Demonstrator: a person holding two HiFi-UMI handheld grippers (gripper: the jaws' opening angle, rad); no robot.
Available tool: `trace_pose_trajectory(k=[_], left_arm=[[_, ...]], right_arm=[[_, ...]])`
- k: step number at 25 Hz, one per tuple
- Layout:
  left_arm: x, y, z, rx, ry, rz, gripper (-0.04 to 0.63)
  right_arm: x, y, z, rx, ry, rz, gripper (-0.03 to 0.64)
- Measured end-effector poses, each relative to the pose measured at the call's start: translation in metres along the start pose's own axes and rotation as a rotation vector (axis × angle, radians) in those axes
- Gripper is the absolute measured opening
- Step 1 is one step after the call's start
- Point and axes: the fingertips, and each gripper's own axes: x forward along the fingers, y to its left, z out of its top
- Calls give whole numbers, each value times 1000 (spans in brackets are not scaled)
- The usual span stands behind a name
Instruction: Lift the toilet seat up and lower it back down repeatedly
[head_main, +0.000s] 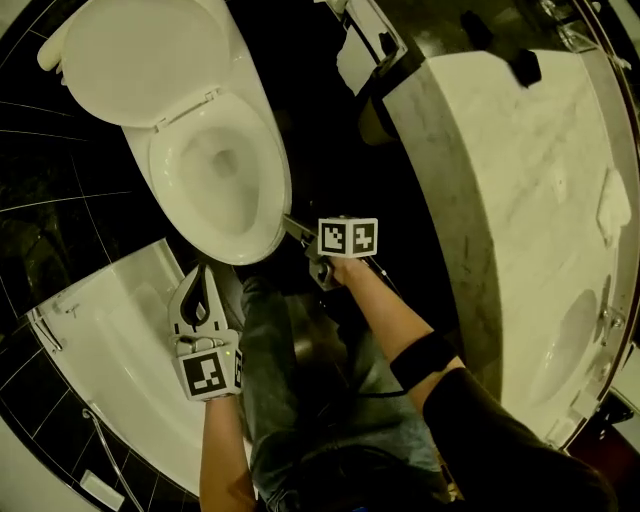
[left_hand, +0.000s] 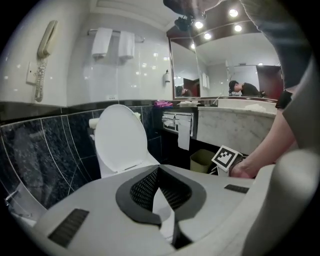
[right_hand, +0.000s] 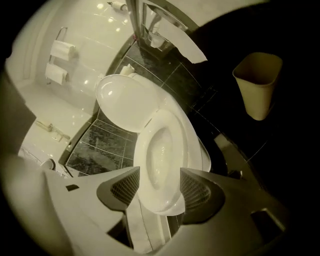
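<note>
Here, in the head view, the toilet sits at upper left. Its lid (head_main: 145, 60) stands raised and the toilet seat (head_main: 272, 185) lies down flat on the bowl.

- The right forearm (head_main: 385, 310) reaches diagonally from lower right to frame centre, with a dark sleeve (head_main: 470, 410) at the elbow. The right hand-held gripper (head_main: 296, 229) points up-left at the seat's front rim.
- In the right gripper view, the jaws stand wide apart. The seat's front edge shows in the gap and neither pad presses on it.
- The left forearm (head_main: 222, 450) rises straight from the bottom edge. The left hand-held gripper (head_main: 203, 272) is at lower left, just below the bowl's front and aimed up-frame.
- In the left gripper view, its jaw tips meet and nothing is held.
- A marble worktop (head_main: 500, 180) fills the right side.
</note>
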Motion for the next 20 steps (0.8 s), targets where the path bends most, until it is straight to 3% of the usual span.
trace_pose_trajectory(k=[7, 14, 20], left_arm=[[23, 16, -50, -17, 46, 8, -11], [35, 16, -67, -32, 71, -12, -11], [41, 26, -68, -57, 82, -11, -11]], right_arm=[[50, -45, -18, 77, 24, 0, 272], [70, -48, -22, 119, 28, 21, 230], [79, -51, -26, 134, 49, -33, 206]])
